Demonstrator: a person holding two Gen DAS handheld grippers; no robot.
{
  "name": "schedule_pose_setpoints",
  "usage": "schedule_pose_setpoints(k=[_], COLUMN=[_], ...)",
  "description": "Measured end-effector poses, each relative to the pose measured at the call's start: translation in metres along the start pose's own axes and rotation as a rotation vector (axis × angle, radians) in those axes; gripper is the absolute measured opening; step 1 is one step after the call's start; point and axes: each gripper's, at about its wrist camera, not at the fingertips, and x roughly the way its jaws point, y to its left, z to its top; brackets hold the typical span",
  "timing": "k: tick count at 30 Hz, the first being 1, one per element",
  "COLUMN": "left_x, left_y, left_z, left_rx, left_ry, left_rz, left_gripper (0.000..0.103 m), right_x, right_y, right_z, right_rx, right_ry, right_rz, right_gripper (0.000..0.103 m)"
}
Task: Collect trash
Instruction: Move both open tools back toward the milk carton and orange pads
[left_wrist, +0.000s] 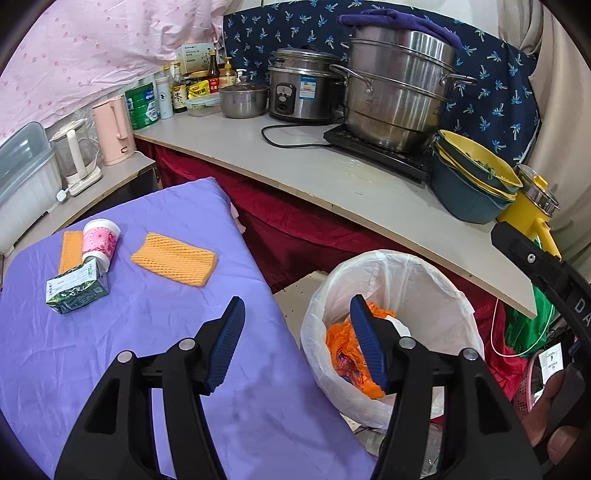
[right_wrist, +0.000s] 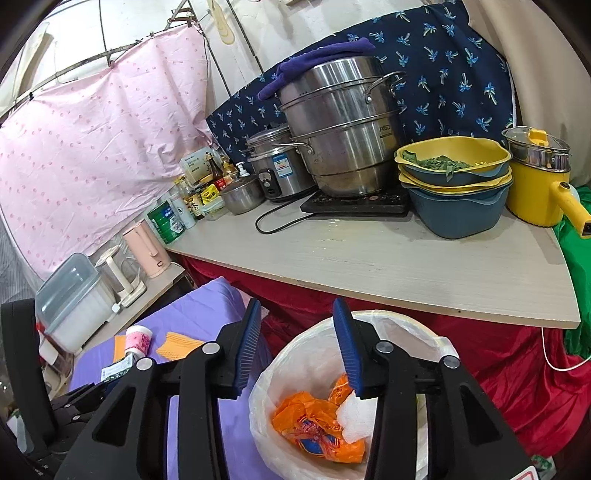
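Observation:
A bin with a white liner stands on the floor beside a purple-covered table. An orange wrapper and a white wad lie inside the bin. On the purple cloth lie a pink paper cup, a green carton, and two orange foam nets. My left gripper is open and empty, straddling the table edge and the bin. My right gripper hangs open and empty over the bin's near rim.
A pale counter behind the bin holds a steel steamer, a rice cooker, stacked bowls, a yellow pot and bottles. Kettles and a plastic box stand left. A hand grips the right tool.

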Motion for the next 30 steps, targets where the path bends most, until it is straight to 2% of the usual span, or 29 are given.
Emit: schedule_pose_setpoints(k=[7,15,25,30], left_x=[-0.009,-0.020,-0.028,-0.034], left_y=[0.020,0.050,0.096,0.122], left_z=[-0.003,-0.010,-0.021,-0.028], left_rx=[-0.029,-0.061,-0.118,-0.149], left_ry=[-0.015,-0.028,-0.024,-0.028], left_rz=[0.032,0.073,0.120,0.151], left_gripper=[0.065,0.070,0.071,0.076], right_x=[0.001,0.003,0.010,0.013], right_y=[0.018,0.047,0.085,0.106], right_z=[-0.008,-0.021,-0.039,-0.049], right_rx=[-0.020,-0.052,-0.092,-0.111], right_ry=[0.010,0.032,0.068,0.078], right_rz=[0.013,0.050,0.087,0.100], right_gripper=[0.050,0.054,0.056,0.063])
